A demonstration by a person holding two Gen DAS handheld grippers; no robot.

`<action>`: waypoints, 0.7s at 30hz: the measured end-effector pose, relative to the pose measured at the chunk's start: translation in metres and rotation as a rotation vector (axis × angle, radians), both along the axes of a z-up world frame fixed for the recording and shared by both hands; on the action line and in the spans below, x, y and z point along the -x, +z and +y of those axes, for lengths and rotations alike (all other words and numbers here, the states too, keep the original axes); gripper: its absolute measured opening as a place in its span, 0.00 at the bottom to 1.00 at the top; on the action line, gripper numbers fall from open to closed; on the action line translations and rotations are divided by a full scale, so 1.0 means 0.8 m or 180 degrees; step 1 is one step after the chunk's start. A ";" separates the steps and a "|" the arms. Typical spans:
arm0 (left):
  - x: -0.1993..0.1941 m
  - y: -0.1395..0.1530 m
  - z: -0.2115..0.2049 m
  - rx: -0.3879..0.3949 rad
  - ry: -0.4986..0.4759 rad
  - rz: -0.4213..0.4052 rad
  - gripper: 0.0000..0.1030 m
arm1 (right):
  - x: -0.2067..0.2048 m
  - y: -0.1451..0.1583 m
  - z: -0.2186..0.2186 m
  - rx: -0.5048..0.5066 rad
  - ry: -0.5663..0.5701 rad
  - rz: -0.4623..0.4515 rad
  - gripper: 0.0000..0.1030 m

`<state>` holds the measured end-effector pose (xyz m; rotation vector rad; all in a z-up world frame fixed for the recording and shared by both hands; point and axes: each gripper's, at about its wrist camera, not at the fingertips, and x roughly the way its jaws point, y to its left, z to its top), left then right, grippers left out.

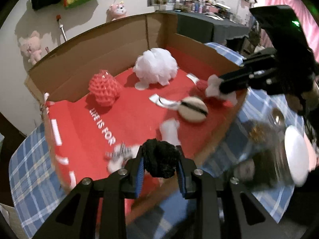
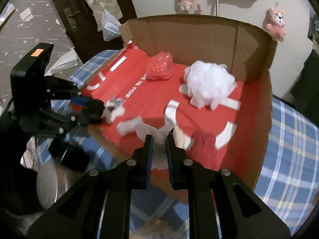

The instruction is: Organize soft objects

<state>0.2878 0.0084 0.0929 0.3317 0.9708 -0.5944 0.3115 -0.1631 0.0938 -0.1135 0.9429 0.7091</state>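
Observation:
An open cardboard box [image 1: 99,45] [image 2: 189,33] with a red floor holds a red foam net [image 1: 104,88] [image 2: 159,68], a white bath pouf [image 1: 155,67] [image 2: 209,83] and a beige round puff [image 1: 194,109]. My left gripper [image 1: 160,155] [image 2: 87,107] hangs over the box's near edge. It is shut on the black fuzzy part of a black-and-white plush toy [image 1: 169,129] [image 2: 114,107]. My right gripper [image 2: 159,139] [image 1: 221,83] is over the box's other side. It is shut on the white part of a white-and-red soft toy [image 2: 143,129] [image 1: 212,86], whose red cloth trails beside it.
The box stands on a blue plaid tablecloth [image 1: 30,159] [image 2: 289,139]. A white-lidded jar [image 1: 295,155] and dark blurred items lie by the box's near corner. Pink plush toys [image 2: 276,23] hang on the wall behind. A cluttered dark table [image 1: 199,25] stands beyond.

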 end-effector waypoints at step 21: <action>-0.110 -0.049 -0.029 -0.0209 0.0645 0.0334 0.38 | -0.098 -0.042 0.043 0.0593 -0.0466 0.0336 0.14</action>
